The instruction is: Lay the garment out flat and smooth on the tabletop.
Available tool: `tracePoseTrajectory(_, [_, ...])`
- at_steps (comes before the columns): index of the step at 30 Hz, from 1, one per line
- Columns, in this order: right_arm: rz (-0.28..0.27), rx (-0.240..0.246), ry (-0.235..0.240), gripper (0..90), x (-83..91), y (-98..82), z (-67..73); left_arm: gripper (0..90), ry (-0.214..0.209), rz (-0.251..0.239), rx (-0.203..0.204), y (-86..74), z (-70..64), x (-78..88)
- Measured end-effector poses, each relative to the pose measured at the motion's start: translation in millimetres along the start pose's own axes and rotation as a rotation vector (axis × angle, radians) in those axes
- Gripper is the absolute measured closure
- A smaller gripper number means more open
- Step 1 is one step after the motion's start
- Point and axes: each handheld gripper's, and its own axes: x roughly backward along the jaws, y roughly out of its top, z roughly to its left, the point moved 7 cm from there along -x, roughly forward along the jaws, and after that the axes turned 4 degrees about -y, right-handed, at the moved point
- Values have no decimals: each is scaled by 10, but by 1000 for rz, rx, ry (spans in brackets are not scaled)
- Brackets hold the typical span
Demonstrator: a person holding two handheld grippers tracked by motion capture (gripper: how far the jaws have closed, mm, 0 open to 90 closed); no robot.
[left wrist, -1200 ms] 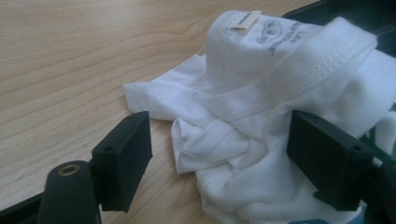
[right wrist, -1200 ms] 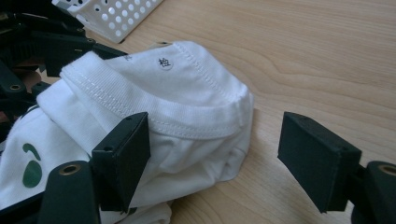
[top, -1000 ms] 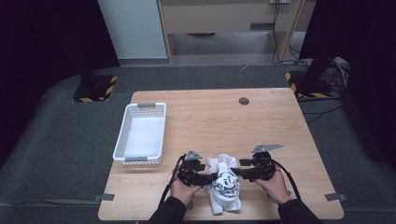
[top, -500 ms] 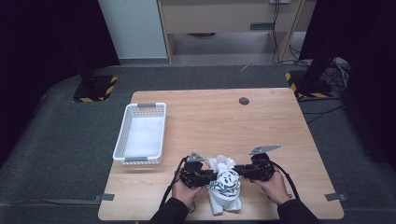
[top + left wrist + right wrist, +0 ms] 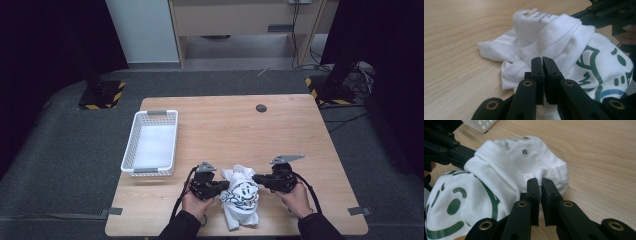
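A crumpled white T-shirt (image 5: 241, 192) with a green cartoon print lies near the table's front edge, between my two hands. My left gripper (image 5: 226, 186) comes in from the shirt's left and my right gripper (image 5: 256, 178) from its right. In the left gripper view the jaws (image 5: 542, 60) have just been closing and now pinch a fold of the T-shirt (image 5: 554, 37) below its ribbed collar. In the right gripper view the jaws (image 5: 540, 181) have likewise just closed on the collar edge of the T-shirt (image 5: 506, 167). The left gripper's arm (image 5: 446, 147) shows beyond it.
A white perforated basket (image 5: 131, 145) stands on the wooden table (image 5: 225, 130) to the left, with nothing in it. A small black round disc (image 5: 261, 107) sits near the far edge. Dark floor surrounds the table.
Both grippers' jaws have drawn together onto the shirt. The hands and the shirt have stayed where they were.
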Motion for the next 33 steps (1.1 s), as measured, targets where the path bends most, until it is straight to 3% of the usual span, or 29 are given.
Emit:
tracePoseTrajectory(19, [-118,-16,-71,850,216,136,-110,887,61,-85,-34,173,53,275])
tracePoseTrajectory(23, [-142,-3,-81,851,263,171,-107,887,82,-107,-52,223,52,352])
tracePoseTrajectory(33, [-175,23,-90,851,312,234,-60,888,89,-131,-70,295,-11,417])
